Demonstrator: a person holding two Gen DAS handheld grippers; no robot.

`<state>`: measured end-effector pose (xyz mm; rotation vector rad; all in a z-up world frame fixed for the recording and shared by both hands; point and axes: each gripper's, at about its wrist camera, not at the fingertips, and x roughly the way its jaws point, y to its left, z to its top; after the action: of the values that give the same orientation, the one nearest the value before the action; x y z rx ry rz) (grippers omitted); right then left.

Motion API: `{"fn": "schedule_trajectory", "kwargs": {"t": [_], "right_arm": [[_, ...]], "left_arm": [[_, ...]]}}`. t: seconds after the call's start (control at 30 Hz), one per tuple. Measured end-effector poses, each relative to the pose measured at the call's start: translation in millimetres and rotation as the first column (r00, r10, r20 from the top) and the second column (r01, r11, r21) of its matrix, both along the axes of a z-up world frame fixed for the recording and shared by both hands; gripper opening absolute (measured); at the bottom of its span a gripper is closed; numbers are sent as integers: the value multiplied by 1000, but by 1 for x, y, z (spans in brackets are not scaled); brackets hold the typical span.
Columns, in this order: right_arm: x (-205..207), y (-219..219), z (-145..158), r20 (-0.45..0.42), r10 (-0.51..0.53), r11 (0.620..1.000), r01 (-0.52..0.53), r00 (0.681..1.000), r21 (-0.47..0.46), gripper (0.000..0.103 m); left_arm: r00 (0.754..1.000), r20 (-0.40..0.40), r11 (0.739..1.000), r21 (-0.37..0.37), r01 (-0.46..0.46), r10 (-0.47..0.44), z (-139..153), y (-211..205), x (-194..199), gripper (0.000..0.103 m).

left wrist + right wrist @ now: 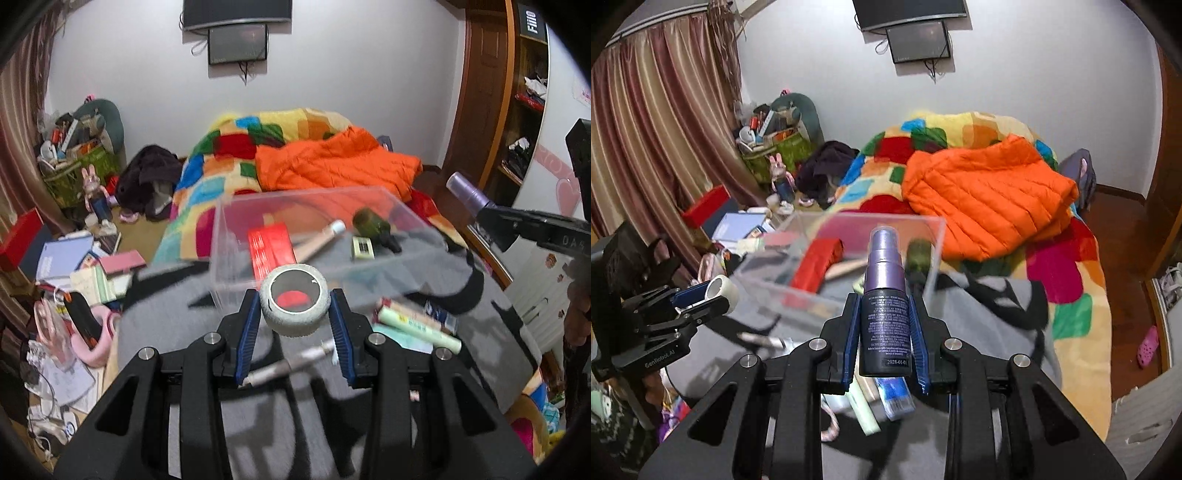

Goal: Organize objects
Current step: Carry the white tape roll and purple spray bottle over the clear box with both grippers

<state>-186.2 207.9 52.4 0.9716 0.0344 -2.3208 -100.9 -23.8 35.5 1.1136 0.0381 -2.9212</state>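
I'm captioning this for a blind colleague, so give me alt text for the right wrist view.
The right gripper clamps an upright purple spray bottle above a grey cloth, facing a clear plastic box that holds a red packet. At left, the left gripper holds a tape roll; behind lies an orange jacket on a colourful blanket.

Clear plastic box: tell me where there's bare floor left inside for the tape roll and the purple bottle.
Inside the clear plastic box, the near-left floor, between the left wall and the red flat packet, looks bare. The right half is crowded: beige tube, dark green bottle, small white card.
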Motion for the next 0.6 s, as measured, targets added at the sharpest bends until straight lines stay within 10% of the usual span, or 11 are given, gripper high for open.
{"fn": "schedule_trajectory", "kwargs": {"t": [0.6], "right_arm": [[-53,-65,-26,27,-56,996,54,998,68,23]], "left_arm": [[999,39,1000,-1,-7,7,-4,-1,-88,38]]}}
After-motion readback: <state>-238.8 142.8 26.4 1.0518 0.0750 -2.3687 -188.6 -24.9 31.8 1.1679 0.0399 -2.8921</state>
